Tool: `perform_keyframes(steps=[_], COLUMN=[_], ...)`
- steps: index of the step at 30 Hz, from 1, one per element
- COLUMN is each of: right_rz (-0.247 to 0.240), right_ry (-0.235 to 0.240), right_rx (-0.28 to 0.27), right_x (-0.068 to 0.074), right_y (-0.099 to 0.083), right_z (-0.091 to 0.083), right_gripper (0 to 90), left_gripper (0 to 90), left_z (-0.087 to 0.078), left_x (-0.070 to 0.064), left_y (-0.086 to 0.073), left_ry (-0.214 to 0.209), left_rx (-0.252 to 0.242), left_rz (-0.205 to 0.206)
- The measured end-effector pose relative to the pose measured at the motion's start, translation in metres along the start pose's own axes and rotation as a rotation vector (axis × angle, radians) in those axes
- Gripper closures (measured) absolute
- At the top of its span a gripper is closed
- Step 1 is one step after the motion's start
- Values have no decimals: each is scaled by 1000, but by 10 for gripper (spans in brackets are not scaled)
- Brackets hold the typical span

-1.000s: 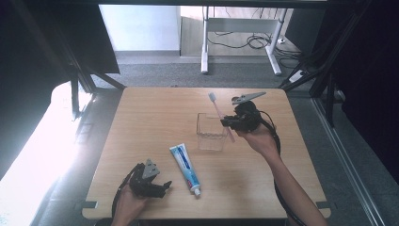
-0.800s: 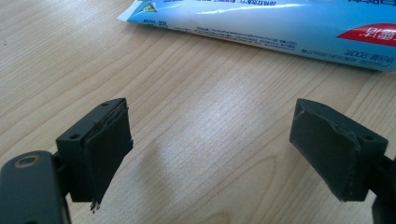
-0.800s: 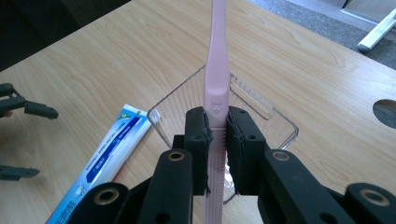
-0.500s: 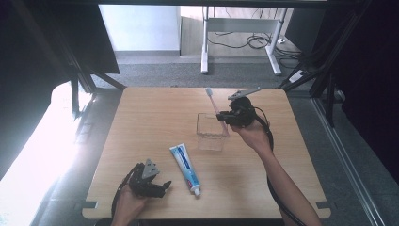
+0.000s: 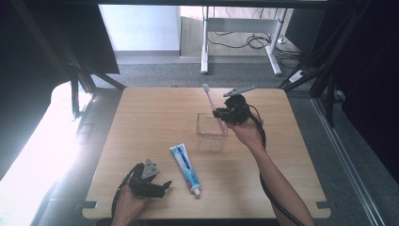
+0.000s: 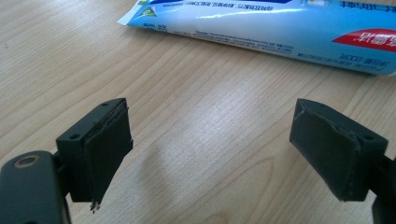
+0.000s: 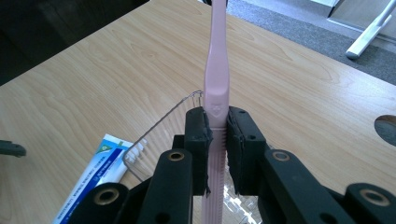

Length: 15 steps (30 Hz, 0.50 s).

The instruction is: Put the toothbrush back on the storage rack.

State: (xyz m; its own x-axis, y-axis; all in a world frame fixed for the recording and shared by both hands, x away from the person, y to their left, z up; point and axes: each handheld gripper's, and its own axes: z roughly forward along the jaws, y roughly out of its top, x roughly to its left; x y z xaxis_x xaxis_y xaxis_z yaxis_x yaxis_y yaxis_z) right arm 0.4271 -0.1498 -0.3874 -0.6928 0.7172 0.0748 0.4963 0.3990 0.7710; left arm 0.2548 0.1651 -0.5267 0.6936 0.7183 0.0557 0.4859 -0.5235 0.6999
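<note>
Right of centre frame: right gripper [image 5: 229, 114] pinches pink toothbrush [image 5: 214, 109], long axis tilted, head up-left, lower end over clear cup [image 5: 211, 133]. Bottom left: left gripper [image 5: 151, 182] spread, empty, toothpaste tube [image 5: 185, 167] just beside it.

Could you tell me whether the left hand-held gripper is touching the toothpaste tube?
Apart. In the left gripper view, the left hand-held gripper stands open, and bare wood shows between its jaws and the toothpaste tube beyond.
</note>
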Motion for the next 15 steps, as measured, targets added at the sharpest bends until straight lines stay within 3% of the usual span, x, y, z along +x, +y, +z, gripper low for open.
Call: perform_keyframes(steps=[15], right_rz=[8], right_ry=[-20], right_rx=[41], right_x=[-5], right_y=[-17], right_z=[29], right_gripper=[794], left_gripper=[129], left_z=[-1], left_x=[1], left_y=[0], left_ry=[-17], left_rx=[-21], left_rz=[-19])
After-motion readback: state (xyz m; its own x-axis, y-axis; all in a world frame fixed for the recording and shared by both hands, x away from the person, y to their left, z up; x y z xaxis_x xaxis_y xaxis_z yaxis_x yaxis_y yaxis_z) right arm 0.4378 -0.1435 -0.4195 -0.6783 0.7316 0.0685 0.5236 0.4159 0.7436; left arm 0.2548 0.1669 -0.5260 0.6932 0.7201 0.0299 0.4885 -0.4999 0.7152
